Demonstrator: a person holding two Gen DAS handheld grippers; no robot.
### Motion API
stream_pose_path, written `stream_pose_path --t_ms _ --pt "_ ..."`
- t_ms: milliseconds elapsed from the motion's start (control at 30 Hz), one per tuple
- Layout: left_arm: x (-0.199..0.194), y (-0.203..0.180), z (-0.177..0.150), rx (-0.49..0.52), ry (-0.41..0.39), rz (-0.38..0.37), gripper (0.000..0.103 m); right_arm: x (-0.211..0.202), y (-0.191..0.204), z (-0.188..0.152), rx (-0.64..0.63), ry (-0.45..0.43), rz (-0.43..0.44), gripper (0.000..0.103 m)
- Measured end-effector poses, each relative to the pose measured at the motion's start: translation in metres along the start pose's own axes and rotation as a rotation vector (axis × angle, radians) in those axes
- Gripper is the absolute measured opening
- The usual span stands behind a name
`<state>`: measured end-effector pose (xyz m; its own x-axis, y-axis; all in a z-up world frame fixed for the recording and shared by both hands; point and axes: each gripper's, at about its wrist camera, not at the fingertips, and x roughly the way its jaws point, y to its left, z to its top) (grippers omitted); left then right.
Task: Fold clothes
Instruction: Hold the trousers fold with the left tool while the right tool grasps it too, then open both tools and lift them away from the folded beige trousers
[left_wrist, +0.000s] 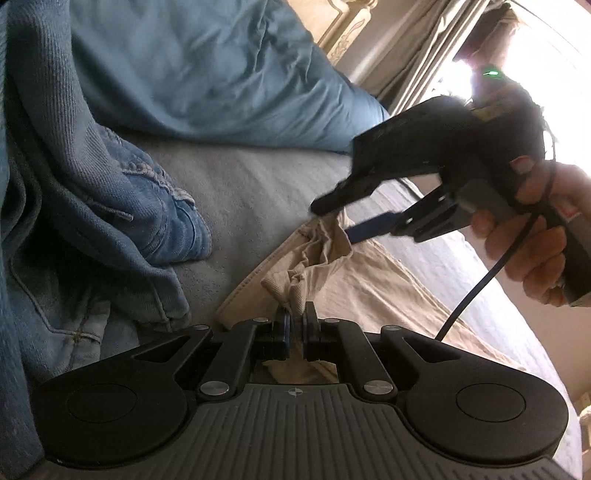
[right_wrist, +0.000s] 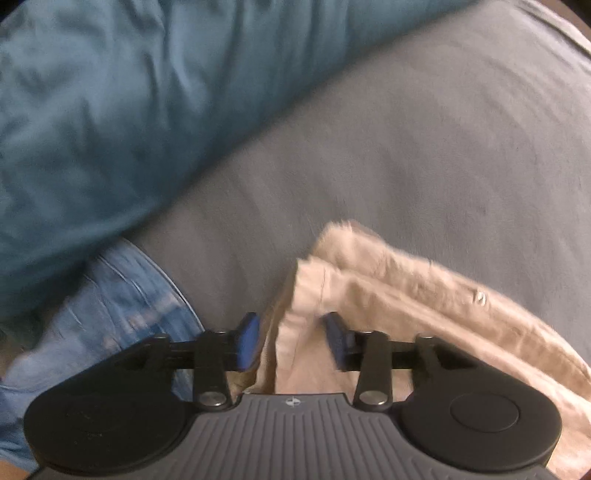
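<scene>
A beige garment lies crumpled on the grey bed sheet. My left gripper is shut on a pinched fold of its edge. In the left wrist view my right gripper, held by a hand, hovers over the far end of the same bunched edge with its jaws apart. In the right wrist view my right gripper stands open, and a fold of the beige garment rises between the blue pads without being pressed.
Blue jeans are heaped at the left, also in the right wrist view. A blue pillow lies behind them on the sheet. A bright window with curtains is at the back right.
</scene>
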<state>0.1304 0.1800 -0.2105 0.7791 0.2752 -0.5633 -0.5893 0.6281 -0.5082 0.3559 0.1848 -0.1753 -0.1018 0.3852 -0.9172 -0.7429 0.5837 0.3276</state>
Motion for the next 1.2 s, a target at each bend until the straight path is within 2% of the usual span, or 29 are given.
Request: stream_pose_path --t_ms 100,267,367,567,700,833,967,1100,1200 --pt "-0.001 0.001 0.001 -0.011 0.010 0.002 0.006 -0.010 -0.012 0.000 0.061 -0.038 0.054 0.044" --pt "-0.002 0.008 0.004 -0.079 0.026 0.002 0.011 -0.027 -0.034 -0.009 0.120 -0.098 0.093 0.044" --pt "-0.004 0.009 0.002 -0.107 0.025 0.010 0.012 -0.031 -0.043 -0.019 0.126 -0.114 0.150 0.039" --pt "-0.007 0.008 0.001 -0.128 0.010 0.092 0.023 0.011 -0.031 -0.037 0.108 -0.088 0.162 0.035" --pt "-0.009 0.007 -0.002 -0.131 0.008 0.110 0.025 -0.003 -0.037 -0.036 0.119 -0.246 0.186 0.035" --pt "-0.016 -0.002 -0.004 -0.085 0.012 0.124 0.026 -0.065 -0.076 -0.043 0.198 -0.369 0.201 0.035" --pt "-0.025 -0.011 -0.008 -0.038 0.016 0.122 0.027 -0.152 -0.136 -0.086 0.259 -0.511 0.182 0.035" --pt "-0.030 -0.029 -0.015 0.053 0.036 0.126 0.027 -0.236 -0.200 -0.163 0.354 -0.670 0.137 0.036" --pt "-0.037 -0.043 -0.024 0.136 0.053 0.124 0.027 -0.271 -0.241 -0.233 0.440 -0.746 0.081 0.036"
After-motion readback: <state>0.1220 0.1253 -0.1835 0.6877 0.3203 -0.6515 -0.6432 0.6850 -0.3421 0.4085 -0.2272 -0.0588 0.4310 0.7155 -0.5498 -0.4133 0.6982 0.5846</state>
